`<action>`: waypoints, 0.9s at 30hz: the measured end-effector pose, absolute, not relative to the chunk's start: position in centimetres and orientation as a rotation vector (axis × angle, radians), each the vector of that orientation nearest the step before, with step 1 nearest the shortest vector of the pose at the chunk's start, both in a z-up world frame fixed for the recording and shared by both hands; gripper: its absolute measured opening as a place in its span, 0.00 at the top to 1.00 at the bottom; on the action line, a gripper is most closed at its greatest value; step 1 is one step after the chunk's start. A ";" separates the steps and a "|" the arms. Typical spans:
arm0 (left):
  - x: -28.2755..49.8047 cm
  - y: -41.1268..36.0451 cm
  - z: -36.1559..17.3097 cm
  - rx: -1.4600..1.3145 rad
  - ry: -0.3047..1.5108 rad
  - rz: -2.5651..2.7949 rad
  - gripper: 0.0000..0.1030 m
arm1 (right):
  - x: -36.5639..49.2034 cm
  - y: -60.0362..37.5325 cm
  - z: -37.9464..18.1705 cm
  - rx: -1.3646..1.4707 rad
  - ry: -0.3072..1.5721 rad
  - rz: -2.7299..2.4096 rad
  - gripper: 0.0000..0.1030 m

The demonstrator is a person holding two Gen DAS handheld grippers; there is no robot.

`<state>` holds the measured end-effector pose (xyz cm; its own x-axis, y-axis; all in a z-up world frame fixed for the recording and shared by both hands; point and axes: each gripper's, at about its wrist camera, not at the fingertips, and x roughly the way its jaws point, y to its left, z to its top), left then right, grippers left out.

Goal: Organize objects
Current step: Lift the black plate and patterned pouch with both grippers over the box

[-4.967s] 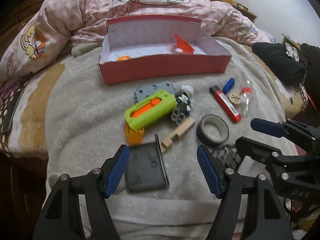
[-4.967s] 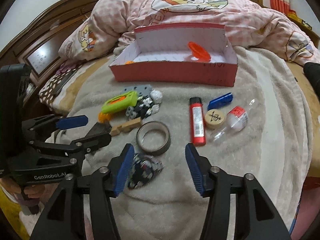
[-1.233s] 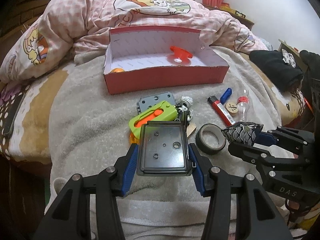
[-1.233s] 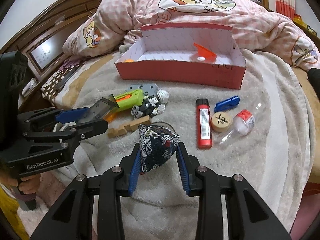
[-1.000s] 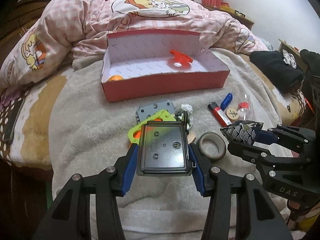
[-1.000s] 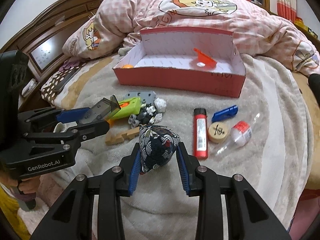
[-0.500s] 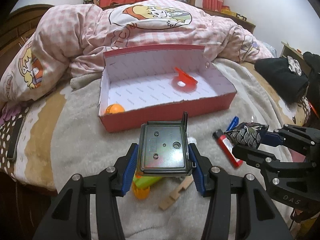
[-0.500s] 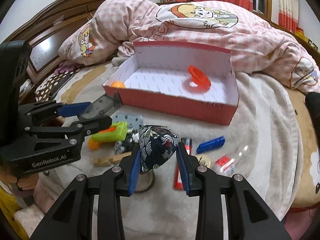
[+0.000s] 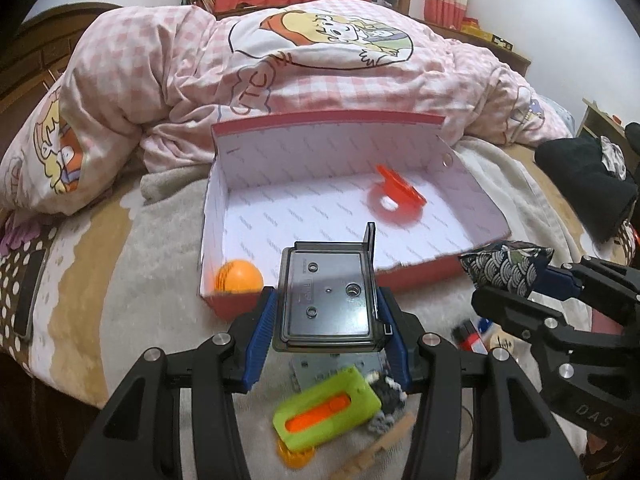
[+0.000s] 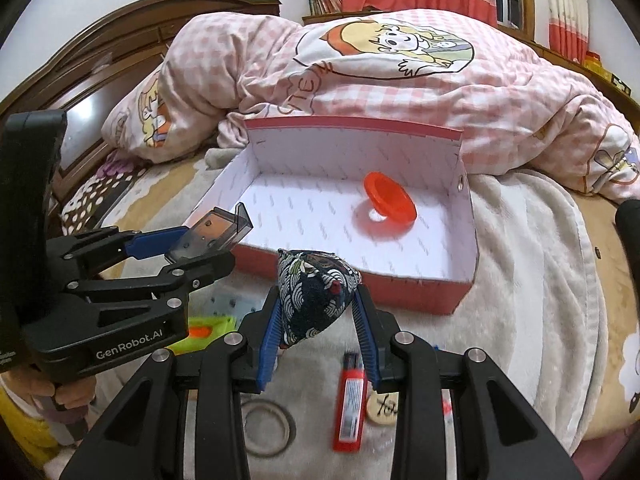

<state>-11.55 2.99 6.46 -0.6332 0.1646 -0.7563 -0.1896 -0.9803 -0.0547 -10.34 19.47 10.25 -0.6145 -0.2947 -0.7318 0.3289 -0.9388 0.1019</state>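
Both grippers have carried loads from bed's near edge up to red box (image 9: 420,276): left gripper (image 9: 328,322) clamps smoky plastic case (image 9: 326,300), right gripper (image 10: 318,320) pinches patterned beanbag (image 10: 314,300); next, prob clear front wall & drop inside.

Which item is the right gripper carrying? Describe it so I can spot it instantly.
Find the red box on the bed's beige blanket. Just in front of its near wall, the right gripper pinches a small beanbag: the only soft item, dark navy cloth printed with white wave scales.
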 end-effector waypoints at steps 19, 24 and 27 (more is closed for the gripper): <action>-18.4 3.7 4.8 -1.335 0.004 2.683 0.52 | -17.5 19.9 9.1 1.215 0.078 -2.625 0.66; -19.8 4.2 4.6 -1.343 0.026 2.686 0.52 | -18.9 20.1 8.4 1.243 0.059 -2.631 0.66; -20.7 4.3 4.3 -1.355 0.017 2.686 0.52 | -19.5 20.0 8.0 1.263 0.046 -2.628 0.66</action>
<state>-20.68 4.28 4.29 -0.5870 0.1136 -0.8016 -0.1237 -0.9911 -0.0498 -19.50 19.99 7.99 -0.6043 -0.1877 -0.7743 0.2148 -0.9743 0.0686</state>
